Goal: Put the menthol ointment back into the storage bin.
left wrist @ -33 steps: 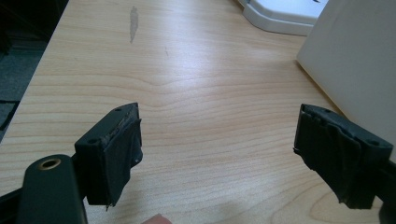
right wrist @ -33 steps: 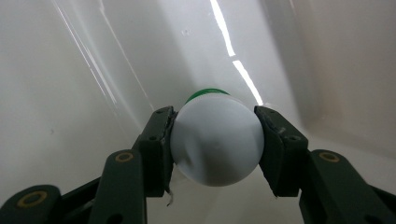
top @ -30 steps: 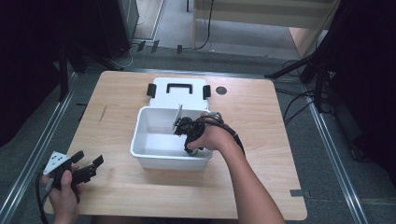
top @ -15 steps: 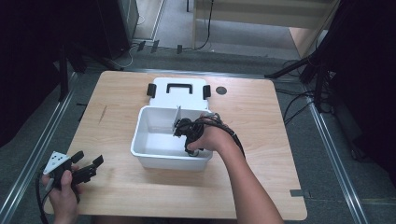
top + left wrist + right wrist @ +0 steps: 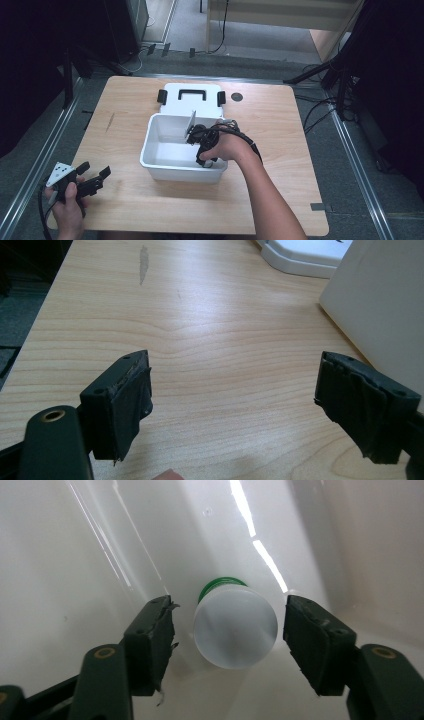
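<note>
A white plastic bin (image 5: pixel 155 161) stands mid-table. My right gripper (image 5: pixel 204 159) reaches down inside it at the near right corner. In the right gripper view a small white bottle with a green cap (image 5: pixel 234 625) lies on the bin floor (image 5: pixel 75 580), its base toward the camera. My right gripper (image 5: pixel 227 630) is open, one jaw on each side of the bottle, with small gaps to it. My left gripper (image 5: pixel 95 180) rests open near the table's front left corner. Bare wood (image 5: pixel 225 340) lies between the jaws of my left gripper (image 5: pixel 232 390).
The bin's white lid (image 5: pixel 192 97) with a black handle and clips lies flat behind the bin. A round dark hole (image 5: pixel 237 96) sits in the tabletop at the back right. The bin's outer wall (image 5: pixel 380 310) stands to the right of my left gripper.
</note>
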The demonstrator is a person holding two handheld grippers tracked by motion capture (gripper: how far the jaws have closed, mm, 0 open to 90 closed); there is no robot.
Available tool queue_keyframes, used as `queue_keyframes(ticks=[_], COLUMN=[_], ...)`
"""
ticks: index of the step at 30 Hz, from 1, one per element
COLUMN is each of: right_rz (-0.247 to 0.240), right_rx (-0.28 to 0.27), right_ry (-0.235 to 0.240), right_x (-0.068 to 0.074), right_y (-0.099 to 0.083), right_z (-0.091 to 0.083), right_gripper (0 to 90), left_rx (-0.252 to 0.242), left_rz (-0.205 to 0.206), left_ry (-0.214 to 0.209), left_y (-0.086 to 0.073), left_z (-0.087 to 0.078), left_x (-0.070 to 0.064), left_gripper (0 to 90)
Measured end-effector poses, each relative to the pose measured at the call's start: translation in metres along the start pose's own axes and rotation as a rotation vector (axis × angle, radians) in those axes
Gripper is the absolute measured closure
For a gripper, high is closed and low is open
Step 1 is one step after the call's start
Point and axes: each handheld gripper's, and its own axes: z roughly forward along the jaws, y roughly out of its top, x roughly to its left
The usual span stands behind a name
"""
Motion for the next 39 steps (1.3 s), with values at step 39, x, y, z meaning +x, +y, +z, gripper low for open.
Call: queue_keyframes(ticks=[39], right_rz=[0.177], right_rx=[-0.155], right_ry=[-0.073], right_x=[-0.025], right_y=[-0.106], right_z=[-0.100], right_gripper=[21.7], left_rx=[-0.001], left_rz=[0.003], left_ry=[0.003], left_y=[0.000], left_z=[0.000], left_x=[0.000], left_gripper=[15.7])
